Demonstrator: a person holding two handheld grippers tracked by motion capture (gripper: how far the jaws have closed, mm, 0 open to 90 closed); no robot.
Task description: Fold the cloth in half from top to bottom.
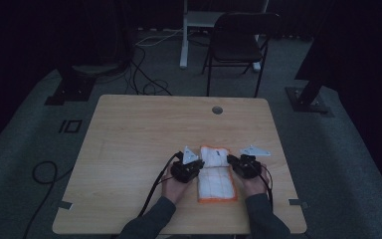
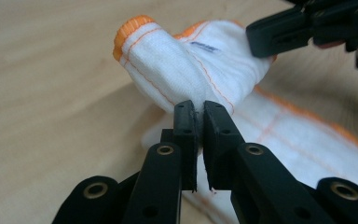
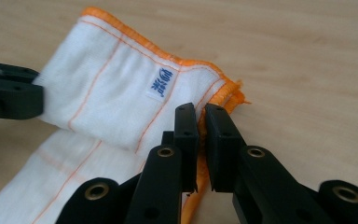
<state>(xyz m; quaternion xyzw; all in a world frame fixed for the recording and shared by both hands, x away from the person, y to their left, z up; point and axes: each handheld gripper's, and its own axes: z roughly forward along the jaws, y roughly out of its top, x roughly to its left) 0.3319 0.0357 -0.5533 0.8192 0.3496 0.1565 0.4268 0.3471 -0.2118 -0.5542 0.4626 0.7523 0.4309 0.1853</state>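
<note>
A white cloth with orange hem and thin orange lines lies on the wooden table, near the front edge, partly folded over itself. My left gripper pinches the cloth's left edge; in the left gripper view its jaws are shut on a raised fold of the cloth. My right gripper pinches the right edge; in the right gripper view its jaws clamp the orange hem beside a small blue label. The lifted flap hangs between both grippers above the flat lower layer.
A round cable hole sits near the table's far edge. Beyond the table stand a black folding chair and a white desk leg. Cables lie on the grey floor. Dark stands flank the table.
</note>
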